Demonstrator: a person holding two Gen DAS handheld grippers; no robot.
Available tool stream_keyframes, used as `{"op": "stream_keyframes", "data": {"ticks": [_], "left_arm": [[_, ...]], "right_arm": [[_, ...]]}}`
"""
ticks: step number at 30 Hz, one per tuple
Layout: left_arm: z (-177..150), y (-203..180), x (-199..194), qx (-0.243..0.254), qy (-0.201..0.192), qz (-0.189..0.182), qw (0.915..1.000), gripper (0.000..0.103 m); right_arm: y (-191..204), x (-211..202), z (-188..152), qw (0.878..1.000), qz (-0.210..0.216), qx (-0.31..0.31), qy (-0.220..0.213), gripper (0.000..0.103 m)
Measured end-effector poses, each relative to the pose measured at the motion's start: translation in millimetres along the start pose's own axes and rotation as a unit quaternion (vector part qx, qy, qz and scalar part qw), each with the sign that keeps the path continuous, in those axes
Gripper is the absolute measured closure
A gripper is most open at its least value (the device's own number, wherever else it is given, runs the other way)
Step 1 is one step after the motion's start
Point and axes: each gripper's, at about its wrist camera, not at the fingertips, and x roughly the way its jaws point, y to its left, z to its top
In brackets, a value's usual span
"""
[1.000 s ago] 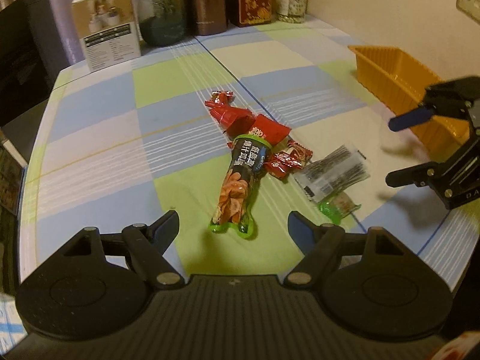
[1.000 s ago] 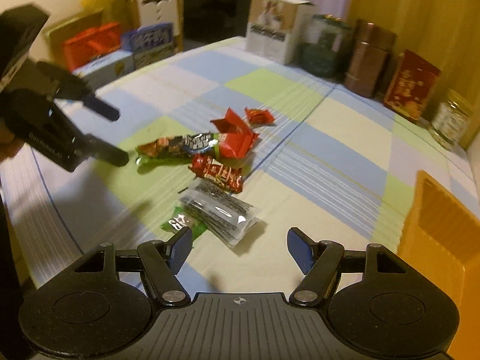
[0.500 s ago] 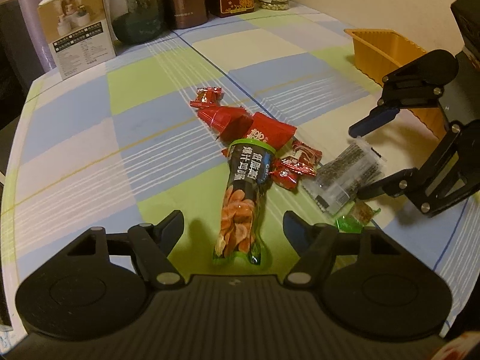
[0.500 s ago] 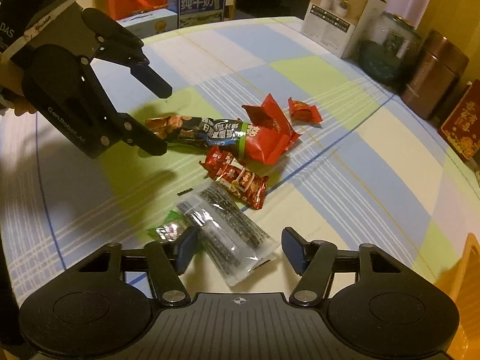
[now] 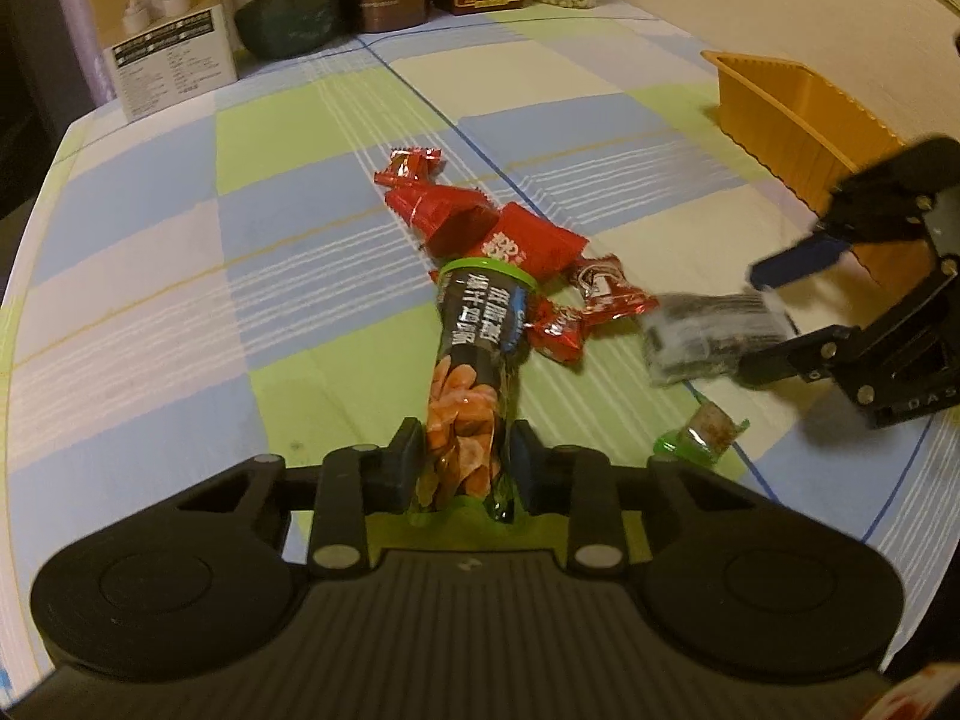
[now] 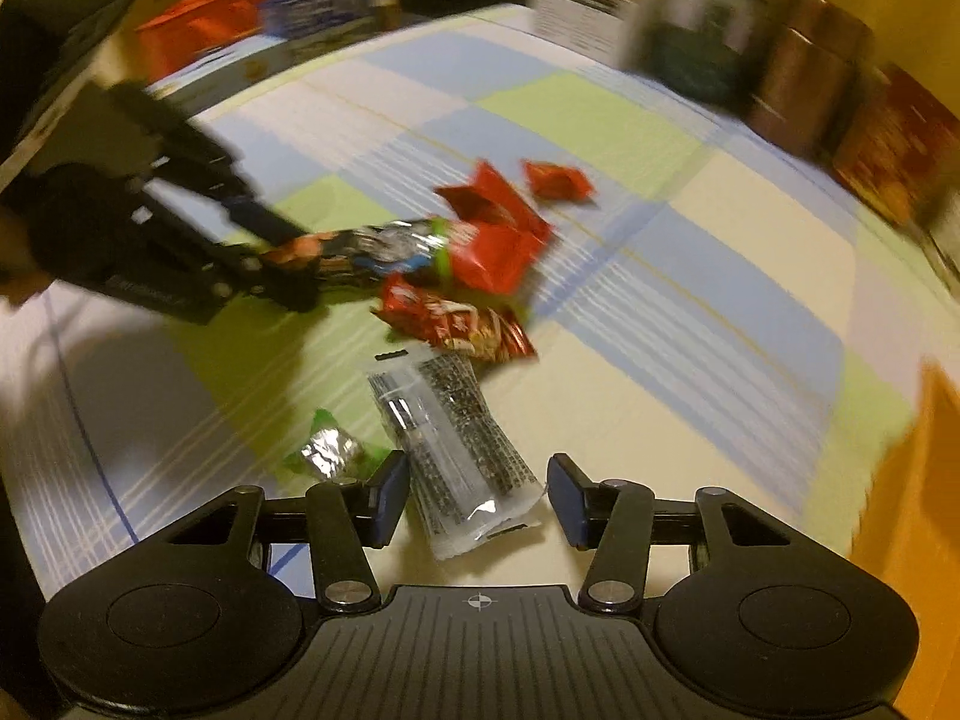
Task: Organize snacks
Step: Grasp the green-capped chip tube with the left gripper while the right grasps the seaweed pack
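Left gripper (image 5: 463,461) low over checked tablecloth (image 5: 150,312), fingers now clamped on near end of green-edged chip packet (image 5: 477,354), previously spread apart; right gripper (image 6: 477,501) wide, now straddling clear seaweed packet (image 6: 453,450), orange bin (image 5: 792,114) far right.

tabletop (image 5: 150,276): was blue, green and cream checks
chip bag (image 5: 474,354): was black, green-edged
bin (image 5: 792,114): was orange
wrappers (image 5: 480,222): were red

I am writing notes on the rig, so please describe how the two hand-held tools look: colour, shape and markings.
Both look alike. The left tool has a matte black ribbed body, two round black discs, angular black linkage arms with silver rivets, and blue pads on its fingers. The right tool matches; seen from the left wrist view, pale lettering on its side is only partly readable.
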Motion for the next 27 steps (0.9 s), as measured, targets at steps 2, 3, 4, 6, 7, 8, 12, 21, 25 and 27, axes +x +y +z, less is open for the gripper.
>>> {"op": "stream_keyframes", "data": {"ticks": [2, 3, 4, 6, 7, 8, 12, 21, 25, 27], "left_arm": [[-5, -5, -3, -0.005, 0.001, 0.006, 1.0, 0.075], [-6, -7, -5, -0.007, 0.002, 0.007, 0.9999, 0.075], [-8, -8, -6, -0.012, 0.003, 0.006, 0.9999, 0.075], [-13, -12, -11, -0.018, 0.005, 0.006, 0.9998, 0.075], [-15, -14, -13, -0.02, 0.006, 0.006, 0.9998, 0.075], [-18, -15, -15, -0.024, 0.007, 0.005, 0.9997, 0.075], [-25, -18, -23, -0.028, 0.007, 0.012, 0.9995, 0.074], [-19, -18, -22, -0.025, -0.014, 0.019, 0.9994, 0.058], [-19, -16, -16, -0.032, -0.01, 0.017, 0.9993, 0.058], [-20, -15, -14, -0.036, -0.011, 0.015, 0.9992, 0.058]], "right_arm": [[-1, -6, -6, 0.998, -0.026, 0.048, 0.009, 0.052], [-1, -10, -10, 0.997, -0.039, 0.072, 0.014, 0.052], [0, -14, -13, 0.995, -0.047, 0.088, 0.017, 0.052], [2, -21, -21, 0.992, -0.056, 0.113, 0.019, 0.052], [4, -25, -24, 0.991, -0.06, 0.119, 0.02, 0.052], [5, -28, -26, 0.99, -0.061, 0.124, 0.019, 0.052], [12, -40, -35, 0.992, -0.062, 0.108, 0.003, 0.051], [14, -28, -27, 0.999, -0.025, 0.023, -0.031, 0.041], [12, -17, -29, 1.0, -0.005, 0.019, -0.019, 0.041], [10, -16, -31, 0.999, 0.002, 0.031, -0.016, 0.043]]}}
